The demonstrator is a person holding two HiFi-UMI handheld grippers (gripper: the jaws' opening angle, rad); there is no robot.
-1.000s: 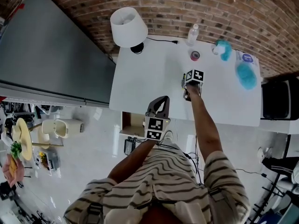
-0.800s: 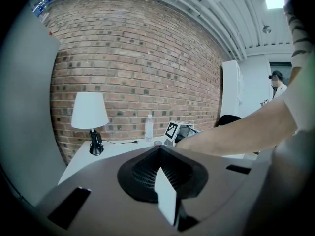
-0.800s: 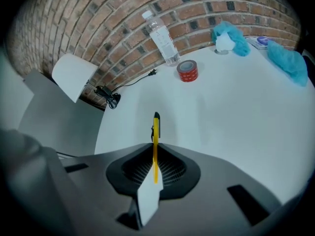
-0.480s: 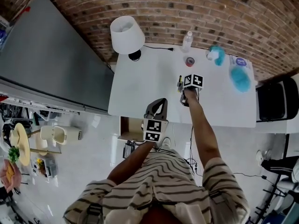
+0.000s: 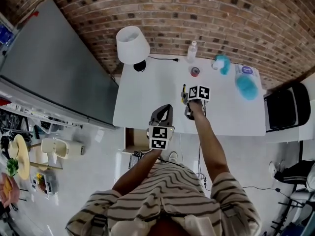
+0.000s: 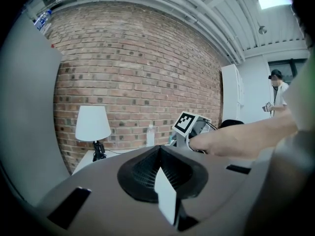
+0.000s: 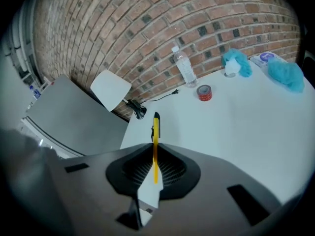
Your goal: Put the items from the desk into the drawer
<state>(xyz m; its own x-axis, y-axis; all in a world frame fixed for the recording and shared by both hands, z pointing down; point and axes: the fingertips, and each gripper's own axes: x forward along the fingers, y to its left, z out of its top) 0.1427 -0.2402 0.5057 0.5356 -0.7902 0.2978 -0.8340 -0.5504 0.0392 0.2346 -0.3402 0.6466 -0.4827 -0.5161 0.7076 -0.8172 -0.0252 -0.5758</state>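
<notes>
The white desk (image 5: pixel 147 92) is bare across its left half and along its front edge, giving open passage there. Obstructions keep to the rear and right: a white-shaded lamp (image 5: pixel 132 43) at the back left corner, a clear bottle (image 5: pixel 192 50) and a red tape roll (image 5: pixel 195 72) near the back middle, and a teal cloth (image 5: pixel 222 63) and a blue fluffy bundle (image 5: pixel 246 87) at the right end. A brick wall (image 5: pixel 197 14) closes the rear, a tall grey panel (image 5: pixel 54 68) the left side and a black unit (image 5: pixel 283 107) the right; what looks like an open drawer (image 5: pixel 132 140) projects beneath the front left corner.
</notes>
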